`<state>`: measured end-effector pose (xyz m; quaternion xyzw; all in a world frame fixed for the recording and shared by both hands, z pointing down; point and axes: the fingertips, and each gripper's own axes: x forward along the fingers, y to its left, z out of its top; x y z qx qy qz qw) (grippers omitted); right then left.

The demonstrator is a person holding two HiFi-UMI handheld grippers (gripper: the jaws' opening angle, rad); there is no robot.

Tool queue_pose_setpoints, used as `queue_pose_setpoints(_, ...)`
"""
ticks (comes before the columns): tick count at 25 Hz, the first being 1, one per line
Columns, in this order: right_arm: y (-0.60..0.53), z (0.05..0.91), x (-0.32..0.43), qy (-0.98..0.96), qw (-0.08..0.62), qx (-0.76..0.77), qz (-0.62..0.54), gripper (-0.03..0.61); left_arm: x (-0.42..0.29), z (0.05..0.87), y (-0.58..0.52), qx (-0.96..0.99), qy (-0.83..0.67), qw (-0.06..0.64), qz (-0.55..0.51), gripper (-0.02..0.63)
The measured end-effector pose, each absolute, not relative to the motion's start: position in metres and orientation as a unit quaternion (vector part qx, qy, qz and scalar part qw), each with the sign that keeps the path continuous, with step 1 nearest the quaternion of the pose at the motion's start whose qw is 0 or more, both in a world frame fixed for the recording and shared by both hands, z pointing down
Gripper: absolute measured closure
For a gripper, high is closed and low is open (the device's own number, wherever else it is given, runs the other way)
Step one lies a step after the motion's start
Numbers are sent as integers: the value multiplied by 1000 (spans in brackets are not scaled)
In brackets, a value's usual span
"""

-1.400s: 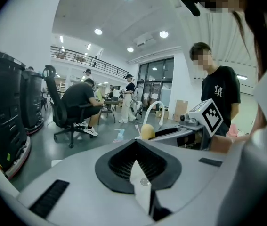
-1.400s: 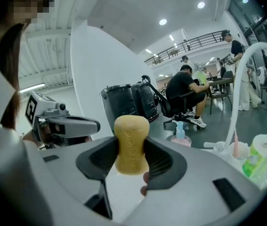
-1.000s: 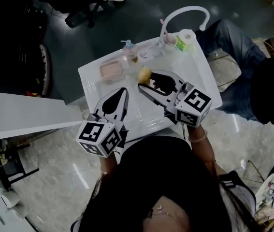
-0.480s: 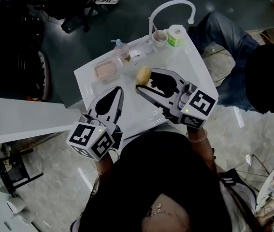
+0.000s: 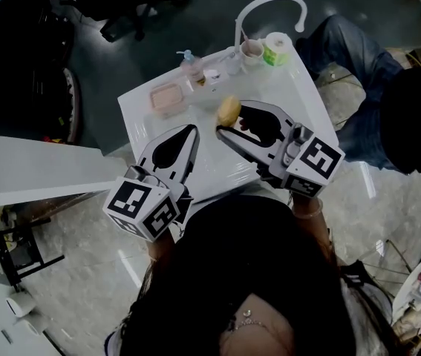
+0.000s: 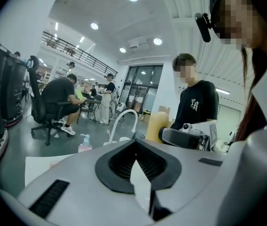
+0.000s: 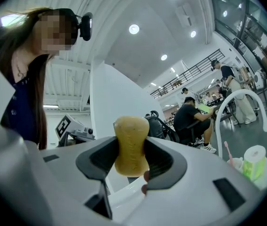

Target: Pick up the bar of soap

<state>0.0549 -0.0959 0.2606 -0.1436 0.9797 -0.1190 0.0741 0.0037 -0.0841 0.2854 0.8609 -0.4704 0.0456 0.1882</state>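
A yellowish bar of soap [image 5: 229,110] is clamped at the tip of my right gripper [image 5: 226,123] above the white sink top [image 5: 299,87]. In the right gripper view the soap [image 7: 131,140] stands upright between the two dark pads of that gripper [image 7: 132,158], squeezed on both sides. My left gripper [image 5: 192,130] hovers to the left of it over the sink top, shut with nothing held. In the left gripper view its jaws [image 6: 135,163] meet, and the soap [image 6: 156,125] shows beyond them to the right.
A pink soap dish [image 5: 167,96], a pump bottle [image 5: 192,66], a cup [image 5: 252,50] and a green-and-white roll [image 5: 275,49] line the far edge under a curved white faucet [image 5: 269,4]. A person in jeans [image 5: 359,58] sits at the right. A white panel [image 5: 32,173] stands left.
The right gripper stays shut on the soap and has drifted slightly away from the pink dish. The left gripper stays shut and has hardly moved.
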Motion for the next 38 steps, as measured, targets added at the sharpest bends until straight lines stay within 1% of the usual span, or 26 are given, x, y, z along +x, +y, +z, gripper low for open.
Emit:
queue_pose_setpoints(8,-91,241,60,980,90,-145,-107,393,4,262,-82,876,-443,187,29,606)
queue_pose_setpoints(18,-83,227,65,980,97,-143,-101,393,14,254,-70,884,-428,187,24,606)
queue_pose_setpoints(23,-88,233,62,980,93,-141,-103,393,8,258,-75,882,-431,187,18,606)
queue_pose_setpoints(26,-84,232,64,981,91,-138,-101,393,11,261,-69,879,-431,201,27,606)
queue_pose_setpoints(30,-84,235,62,981,88,-136,-103,393,12,261,-69,883,-430,190,18,606)
queue_pose_setpoints(38,-93,246,52,981,82,-136,-109,393,2,272,-77,878,-436,198,21,606)
